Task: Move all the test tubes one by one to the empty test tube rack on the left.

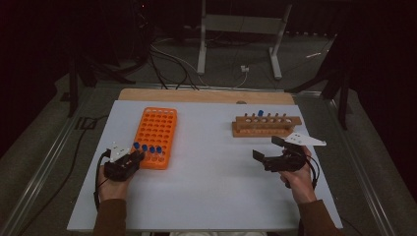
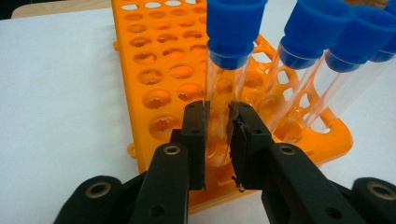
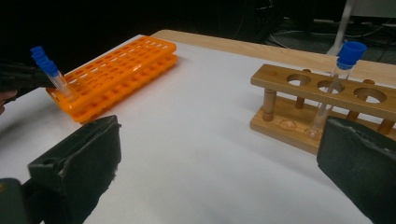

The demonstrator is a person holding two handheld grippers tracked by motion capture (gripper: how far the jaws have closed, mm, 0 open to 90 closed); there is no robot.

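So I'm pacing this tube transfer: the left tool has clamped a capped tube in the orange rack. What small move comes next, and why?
Probably a straight lift. The left tool is shut on the tube, whose lower end sits in a hole of the orange rack. Neighbouring tubes stand close, so pulling along the tube's axis should clear them. The right tool waits open near the wooden rack.

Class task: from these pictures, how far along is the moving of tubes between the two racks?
Done: one blue-capped clear tube stands in the wooden rack. In hand: the left gripper is shut on the end tube in the orange plastic rack. Left: three more capped tubes wait there; the right gripper is open, holding nothing.
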